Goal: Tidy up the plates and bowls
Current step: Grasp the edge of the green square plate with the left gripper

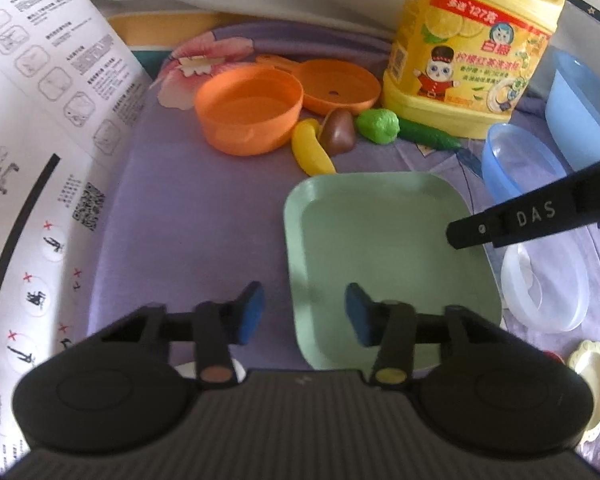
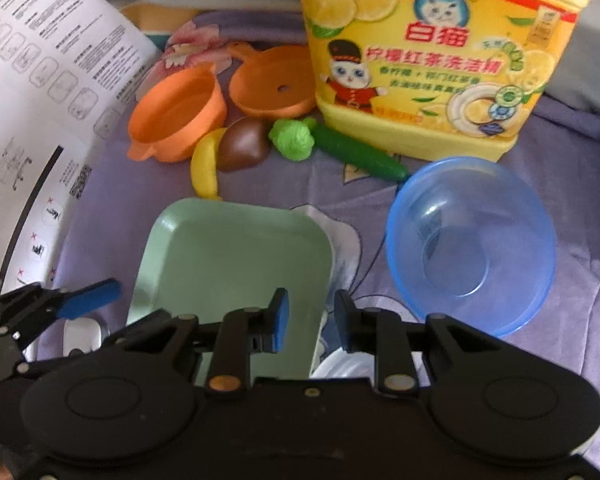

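Centrally, green plate lies bare; blue bowl beside its right edge holds nothing. Left gripper and right gripper straddle the plate's edges, jaws spread.

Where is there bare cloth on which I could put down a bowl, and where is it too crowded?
Bare purple cloth lies between the printed sheet, the orange pot and the green plate. A smaller patch lies between that plate and the blue bowl. It is crowded around the toy vegetables before the yellow jug.
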A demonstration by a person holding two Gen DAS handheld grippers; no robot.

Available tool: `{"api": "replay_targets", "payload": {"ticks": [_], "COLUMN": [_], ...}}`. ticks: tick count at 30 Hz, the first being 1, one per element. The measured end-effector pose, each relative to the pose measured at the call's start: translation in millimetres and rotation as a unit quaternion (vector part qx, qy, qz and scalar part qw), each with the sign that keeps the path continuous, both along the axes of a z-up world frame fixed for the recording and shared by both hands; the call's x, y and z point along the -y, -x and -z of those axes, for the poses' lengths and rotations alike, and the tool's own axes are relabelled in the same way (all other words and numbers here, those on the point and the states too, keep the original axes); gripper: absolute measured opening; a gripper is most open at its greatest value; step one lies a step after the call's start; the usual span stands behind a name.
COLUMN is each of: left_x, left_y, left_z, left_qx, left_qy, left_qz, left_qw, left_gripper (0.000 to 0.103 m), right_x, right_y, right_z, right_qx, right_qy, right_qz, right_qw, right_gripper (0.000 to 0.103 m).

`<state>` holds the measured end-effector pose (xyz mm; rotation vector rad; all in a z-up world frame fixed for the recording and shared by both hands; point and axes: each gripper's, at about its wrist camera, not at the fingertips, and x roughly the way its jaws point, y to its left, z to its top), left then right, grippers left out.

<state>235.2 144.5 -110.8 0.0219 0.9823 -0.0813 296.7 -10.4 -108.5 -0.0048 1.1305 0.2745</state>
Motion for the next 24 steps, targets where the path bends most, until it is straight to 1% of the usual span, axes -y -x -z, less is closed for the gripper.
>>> {"api": "replay_targets", "payload": {"ticks": [2, 3, 7, 10, 11, 12, 13, 16, 18, 24], "left_x": [1.4, 1.2, -4.5, -7.5, -7.8, -7.5, -6.8, -2.7, -4.4, -4.2], "left_y": [-2.0, -3.1, -4.7, -3.4, -2.5, -2.1, -1.7, -0.6, 0.2, 7.8], "left_z": [2.9, 3.9, 4.2, 5.0, 5.3, 5.3, 5.0, 4.4, 2.8, -10.5], "left_qx": [-0.003, -0.005, -0.006, -0.005, -0.004, -0.002, -0.001, 0.007, 0.007, 0.015], "left_qy": [-0.002, -0.003, 0.0, 0.0, 0.002, 0.004, 0.007, -0.008, -0.005, -0.02], "left_qz": [0.001, -0.001, -0.017, -0.017, -0.016, -0.014, -0.01, -0.015, -0.023, -0.03], "left_qw": [1.0, 1.0, 0.9998, 0.9998, 0.9999, 0.9999, 0.9999, 0.9998, 0.9997, 0.9992], "left_gripper": [0.042, 0.042, 0.044, 0.045, 0.043, 0.038, 0.037, 0.032, 0.028, 0.027], "right_x": [-4.4, -6.6, -12.6, -16.7, -18.0, -19.5, -20.8, -25.8, -25.8, -23.6], "right_y": [1.1, 1.3, 0.5, 0.3, 1.0, 1.9, 2.5, 7.5, 11.0, 24.7], "right_z": [-0.8, -1.0, 0.2, 4.8, 6.3, 8.2, 10.1, 10.0, 8.5, -10.0], "right_qx": [0.003, 0.003, 0.008, 0.002, 0.0, -0.001, 0.001, 0.014, 0.019, 0.031], "right_qy": [-0.001, -0.006, -0.01, -0.005, -0.004, -0.002, 0.001, 0.013, 0.013, -0.002], "right_qz": [-0.005, -0.004, -0.005, -0.015, -0.017, -0.019, -0.02, -0.019, -0.015, -0.01], "right_qw": [1.0, 1.0, 1.0, 1.0, 1.0, 1.0, 1.0, 1.0, 1.0, 0.999], "right_gripper": [0.017, 0.017, 0.017, 0.017, 0.017, 0.017, 0.017, 0.017, 0.017, 0.017]}}
